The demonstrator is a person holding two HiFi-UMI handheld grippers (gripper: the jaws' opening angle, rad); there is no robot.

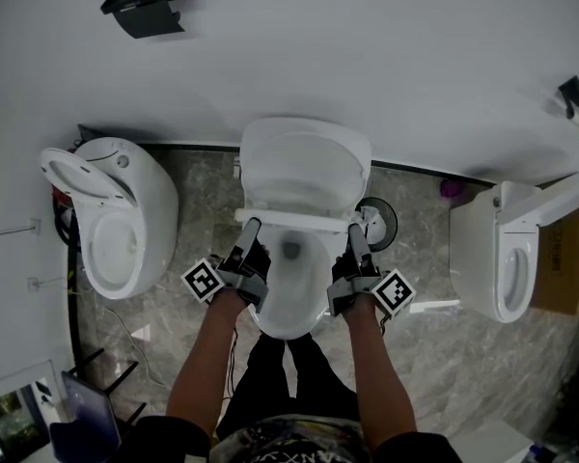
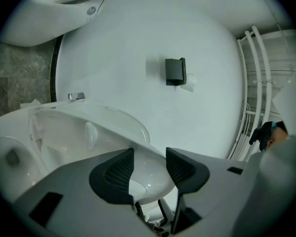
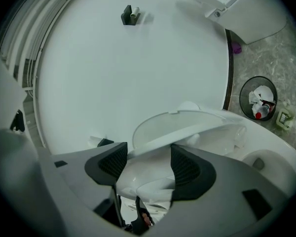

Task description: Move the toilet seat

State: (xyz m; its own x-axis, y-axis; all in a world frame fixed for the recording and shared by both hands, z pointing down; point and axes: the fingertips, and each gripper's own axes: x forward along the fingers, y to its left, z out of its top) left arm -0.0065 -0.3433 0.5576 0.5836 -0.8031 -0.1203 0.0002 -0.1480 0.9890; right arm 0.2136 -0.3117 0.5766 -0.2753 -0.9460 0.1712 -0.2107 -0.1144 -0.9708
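In the head view the white toilet seat (image 1: 304,218) is tilted up off the bowl (image 1: 288,292), in front of the raised lid (image 1: 304,162). My left gripper (image 1: 250,228) clamps the seat's left side and my right gripper (image 1: 354,231) clamps its right side. Seen from the left gripper view, the seat's rim (image 2: 113,127) runs between the dark pads of the left gripper (image 2: 149,168). The right gripper view has the seat (image 3: 197,135) pinched in the right gripper (image 3: 149,166), with the lid (image 3: 165,125) behind it.
A second toilet (image 1: 106,210) stands at the left and a third (image 1: 507,258) at the right. A black waste bin (image 1: 378,222) sits by the middle toilet's right side. A black paper holder (image 1: 154,3) hangs on the white wall. A cardboard box (image 1: 565,263) is at the far right.
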